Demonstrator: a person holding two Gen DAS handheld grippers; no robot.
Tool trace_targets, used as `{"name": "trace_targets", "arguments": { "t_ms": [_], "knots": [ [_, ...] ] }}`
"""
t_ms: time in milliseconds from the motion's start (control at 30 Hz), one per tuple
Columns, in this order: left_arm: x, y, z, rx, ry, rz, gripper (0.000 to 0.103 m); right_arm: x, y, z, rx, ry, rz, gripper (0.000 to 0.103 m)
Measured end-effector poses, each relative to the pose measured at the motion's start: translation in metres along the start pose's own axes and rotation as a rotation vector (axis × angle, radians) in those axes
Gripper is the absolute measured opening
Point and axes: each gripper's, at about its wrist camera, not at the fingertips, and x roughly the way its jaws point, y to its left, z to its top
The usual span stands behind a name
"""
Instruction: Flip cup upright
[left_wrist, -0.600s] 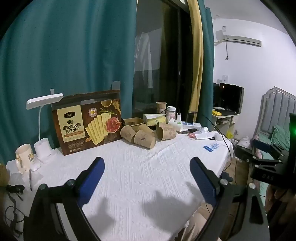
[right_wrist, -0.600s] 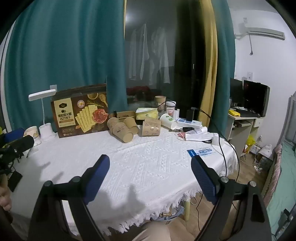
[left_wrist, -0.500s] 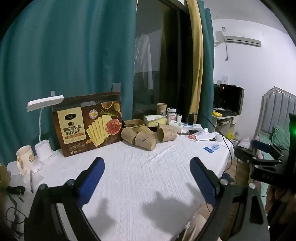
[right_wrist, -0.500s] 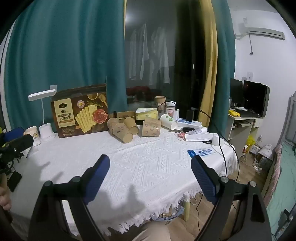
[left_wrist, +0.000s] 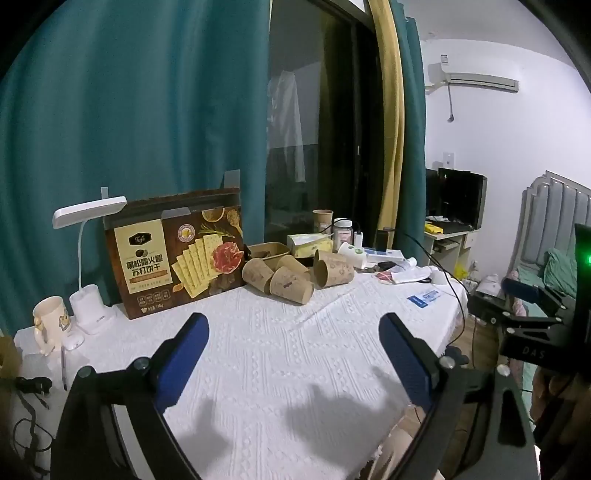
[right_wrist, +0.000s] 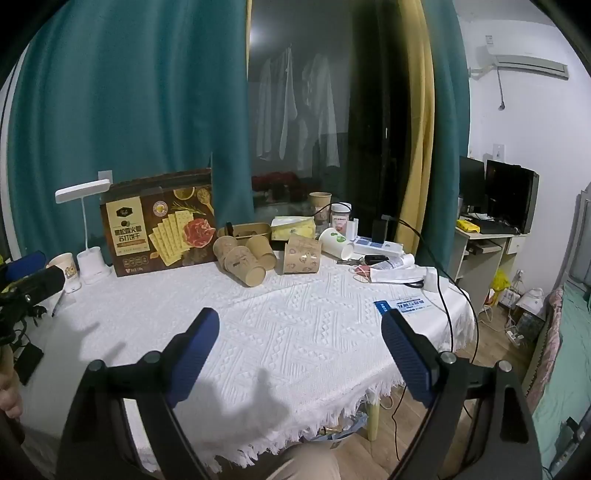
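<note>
Hovering wide open and empty over the near part of the table (left_wrist: 295, 387): left gripper (left_wrist: 293, 332), angled a little downward, nothing between its blue pads. Same for the right gripper (right_wrist: 299, 328), spread wide above the white patterned tablecloth (right_wrist: 295, 314), holding nothing. Lying well beyond both, at the far side of the table: a cluster of brown paper cups (left_wrist: 291, 286) on their sides, mouths facing various ways, just in front of a cracker box (left_wrist: 173, 258) and beside a shallow brown tray (left_wrist: 267, 249). Resting slightly apart to the right of the cluster: one larger tipped cup (right_wrist: 301, 254), with a white paper cup (right_wrist: 334, 242) behind it. Judging by the material: very light, thin-walled, easily crushed, prone to rolling when nudged. Best taken gently across the body near mid-height or toward the stiffer rolled rim, squeezing just enough to lift and rotate without denting. Choosing an outer cup should avoid knocking its neighbours.
</note>
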Motion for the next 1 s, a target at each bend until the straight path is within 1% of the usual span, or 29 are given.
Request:
{"name": "trace_targets", "arguments": {
  "t_ms": [133,233,333,667,867,1000],
  "knots": [
    [0.002,0.005,0.005,-0.016,0.007,-0.025,0.093,-0.001,0.0,-0.001,0.0,0.0,0.0,0.088],
    [0.003,0.006,0.013,-0.006,0.007,-0.019,0.093,0.0,0.0,-0.002,-0.001,0.001,0.002,0.088],
    [0.003,0.005,0.012,-0.006,0.007,-0.023,0.093,0.001,0.0,0.003,-0.001,-0.001,0.003,0.088],
    [0.002,0.003,0.012,-0.002,0.002,-0.018,0.094,-0.001,0.0,0.004,-0.001,-0.001,0.003,0.088],
    [0.002,0.004,0.014,-0.014,0.0,-0.033,0.093,0.0,-0.001,0.008,-0.002,-0.004,0.002,0.088],
    [-0.002,0.006,0.012,-0.014,-0.006,-0.029,0.093,0.0,-0.001,0.009,-0.002,-0.004,0.002,0.088]
  ]
}}
